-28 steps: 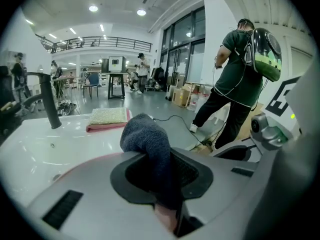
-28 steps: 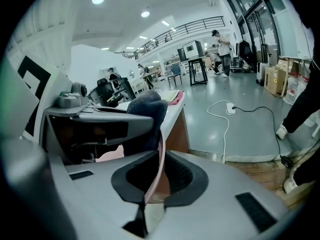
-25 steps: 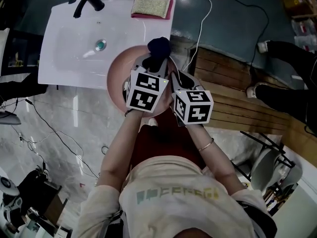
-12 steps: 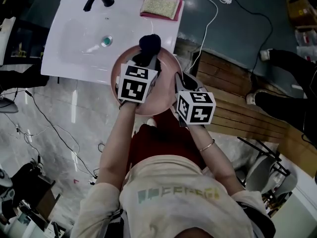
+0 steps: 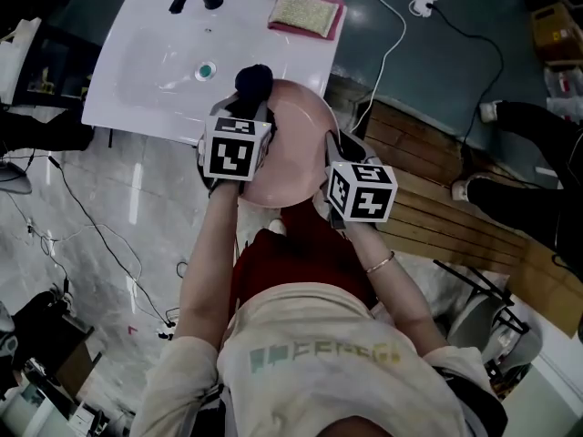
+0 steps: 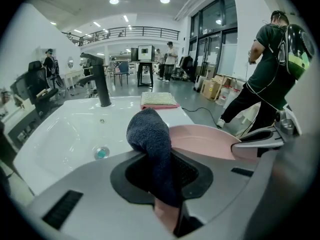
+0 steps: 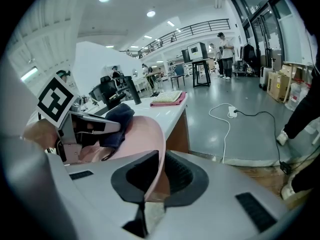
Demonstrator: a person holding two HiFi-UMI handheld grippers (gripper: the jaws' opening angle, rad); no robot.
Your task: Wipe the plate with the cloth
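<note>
The left gripper (image 6: 162, 181) pinches the cloth (image 6: 149, 134), its bunched end poking past the jaws at the plate's (image 5: 296, 144) upper-left rim. The right gripper's (image 7: 150, 184) jaws clamp the plate's right rim, mid-frame.

The setting is a large open-plan laboratory or test hall, not a home. Ahead of the left gripper (image 6: 161, 176), a white ceramic washbasin (image 6: 55, 134) with a black metal tap (image 6: 101, 84) stands as a free unit. Beyond it are recessed round ceiling lights (image 6: 114, 1), a railed mezzanine gallery (image 6: 135, 32), tall glazed walls (image 6: 212, 31) and brown cardboard boxes (image 6: 212, 88). Right of the right gripper (image 7: 155, 181), a white power cable (image 7: 225, 116) trails across polished grey flooring (image 7: 250, 91).
</note>
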